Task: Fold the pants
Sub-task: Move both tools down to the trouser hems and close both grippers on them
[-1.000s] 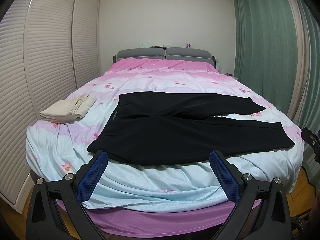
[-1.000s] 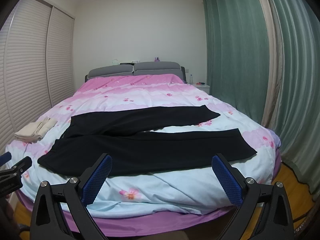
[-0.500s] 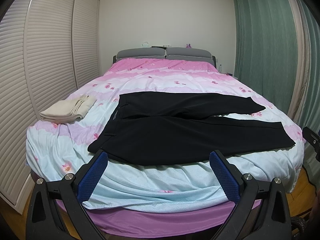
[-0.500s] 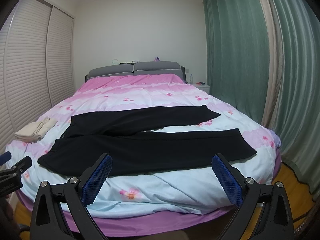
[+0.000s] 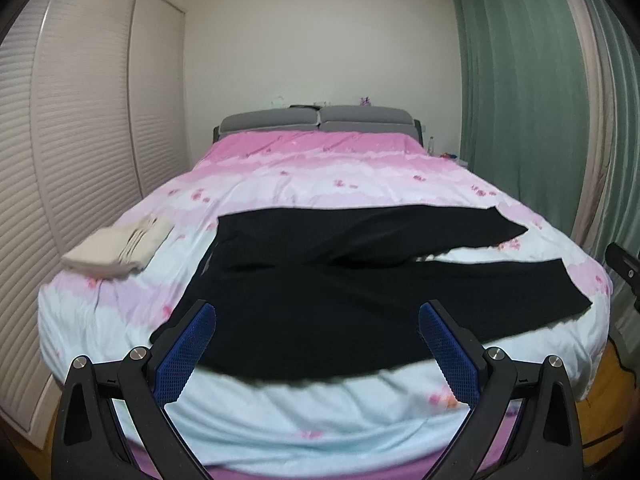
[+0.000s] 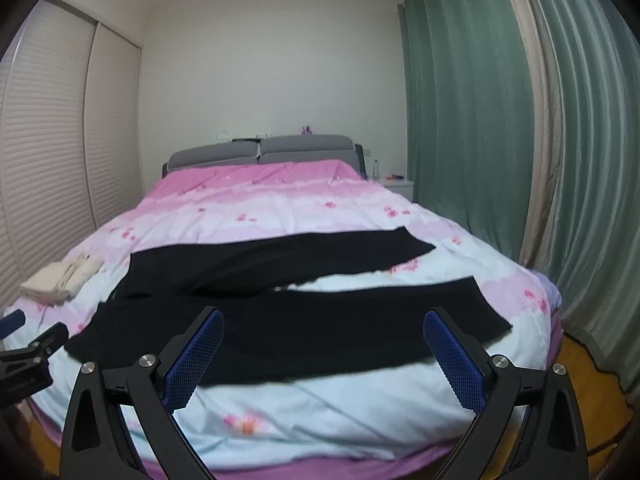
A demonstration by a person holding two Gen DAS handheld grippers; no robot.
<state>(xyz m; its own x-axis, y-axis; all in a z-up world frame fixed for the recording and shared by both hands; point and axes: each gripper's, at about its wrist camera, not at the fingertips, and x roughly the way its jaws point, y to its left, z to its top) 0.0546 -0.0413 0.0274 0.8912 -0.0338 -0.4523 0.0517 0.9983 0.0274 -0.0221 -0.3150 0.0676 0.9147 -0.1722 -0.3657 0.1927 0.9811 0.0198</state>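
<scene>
Black pants (image 5: 320, 292) lie flat across the near half of the bed, waist to the left, two legs running right with a narrow gap between them; the same pants (image 6: 288, 312) fill the right wrist view. My left gripper (image 5: 316, 332) is open, hovering before the bed's near edge, facing the waist and seat area. My right gripper (image 6: 322, 338) is open too, in front of the near leg. Nothing sits between either pair of blue pads. The right gripper's body (image 5: 622, 262) shows at the left view's right edge; the left gripper's body (image 6: 28, 354) shows at the right view's left edge.
The bed (image 5: 320, 168) has a pink and pale blue floral cover and grey headboard (image 5: 316, 120). A folded cream garment (image 5: 120, 246) lies at its left edge. Louvred wardrobe doors (image 5: 80, 140) stand left, green curtains (image 6: 500, 140) right, with a nightstand (image 6: 396, 186) beside them.
Both grippers have moved forward toward the bed, so the pants look larger and closer. The views are slightly blurred by motion. Both stay open.
</scene>
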